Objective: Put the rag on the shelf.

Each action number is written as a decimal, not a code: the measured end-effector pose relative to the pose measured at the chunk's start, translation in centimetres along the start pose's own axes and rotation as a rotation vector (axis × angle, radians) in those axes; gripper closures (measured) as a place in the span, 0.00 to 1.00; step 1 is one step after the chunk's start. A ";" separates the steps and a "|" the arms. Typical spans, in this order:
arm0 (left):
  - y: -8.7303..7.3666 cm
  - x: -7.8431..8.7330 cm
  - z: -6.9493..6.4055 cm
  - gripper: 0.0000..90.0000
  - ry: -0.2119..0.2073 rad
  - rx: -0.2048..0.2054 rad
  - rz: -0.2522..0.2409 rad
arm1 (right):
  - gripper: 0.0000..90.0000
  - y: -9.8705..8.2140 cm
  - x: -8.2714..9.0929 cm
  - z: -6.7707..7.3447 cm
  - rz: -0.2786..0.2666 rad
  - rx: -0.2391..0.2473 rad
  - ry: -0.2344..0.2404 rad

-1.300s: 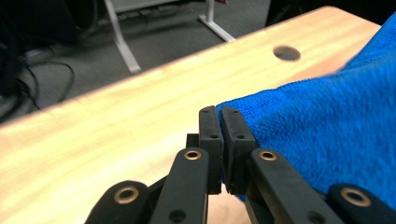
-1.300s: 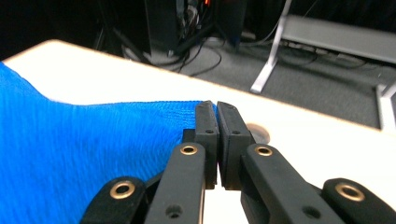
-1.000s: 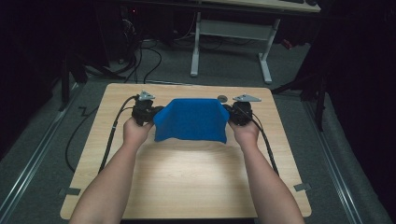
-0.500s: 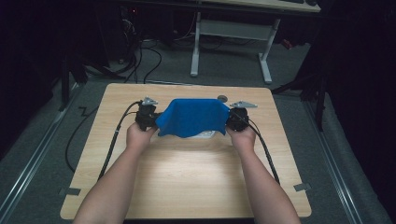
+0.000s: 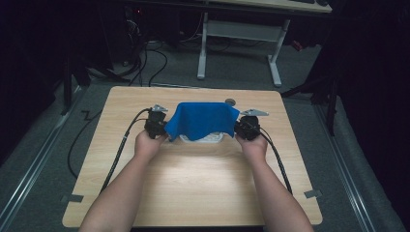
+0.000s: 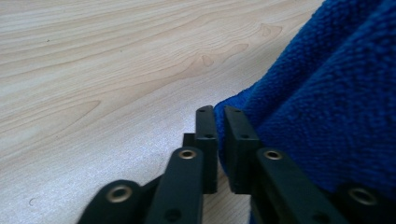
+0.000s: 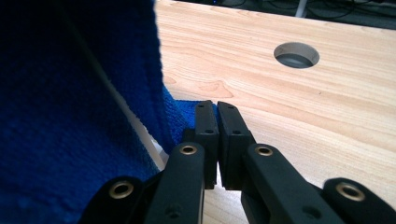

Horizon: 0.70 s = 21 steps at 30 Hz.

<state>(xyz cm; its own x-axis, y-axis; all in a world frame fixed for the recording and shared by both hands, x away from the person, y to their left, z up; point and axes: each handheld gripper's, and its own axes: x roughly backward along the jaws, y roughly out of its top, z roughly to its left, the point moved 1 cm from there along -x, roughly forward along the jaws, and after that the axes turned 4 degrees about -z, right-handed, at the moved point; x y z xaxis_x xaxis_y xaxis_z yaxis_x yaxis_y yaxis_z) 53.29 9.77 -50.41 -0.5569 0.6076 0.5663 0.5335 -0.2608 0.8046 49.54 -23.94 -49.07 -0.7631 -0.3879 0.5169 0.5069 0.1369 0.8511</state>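
Draping over a white dish [image 5: 203,138] near the table's [image 5: 193,193] far edge, blue cloth [image 5: 202,118] hung between both grippers. Right gripper [image 7: 214,109] pinched its corner; left gripper [image 6: 219,114] had just been parting, cloth barely between. Risk: lopsided drop, leaving dish exposed.

Blue towel [image 5: 200,120] draped over, perhaps, white dish

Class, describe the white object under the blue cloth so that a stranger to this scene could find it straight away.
Start at the wooden table and go to the blue cloth stretched between the left gripper and right gripper near its far edge. Beneath the cloth's near edge a white object peeks out. It is the sole white thing on the tabletop; what it is cannot be told.
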 end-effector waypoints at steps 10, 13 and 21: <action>-1.2 2.9 0.7 0.66 0.078 0.098 -0.113 | 0.74 0.6 1.5 0.1 -0.034 -0.039 0.015; -1.1 3.9 0.4 0.64 0.109 0.084 -0.105 | 0.68 0.8 1.9 0.4 -0.041 -0.008 -0.010; -1.4 5.4 -0.3 0.64 0.155 0.040 -0.093 | 0.63 -0.7 3.2 2.4 -0.024 0.140 -0.074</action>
<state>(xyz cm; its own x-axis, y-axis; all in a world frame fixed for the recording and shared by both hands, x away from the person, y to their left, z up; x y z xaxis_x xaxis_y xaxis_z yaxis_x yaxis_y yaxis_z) 49.35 13.24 -48.46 -0.6948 0.5042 0.5129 0.4982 -0.1769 0.8488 45.80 -23.11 -47.81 -0.8044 -0.3250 0.4972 0.4314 0.2557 0.8652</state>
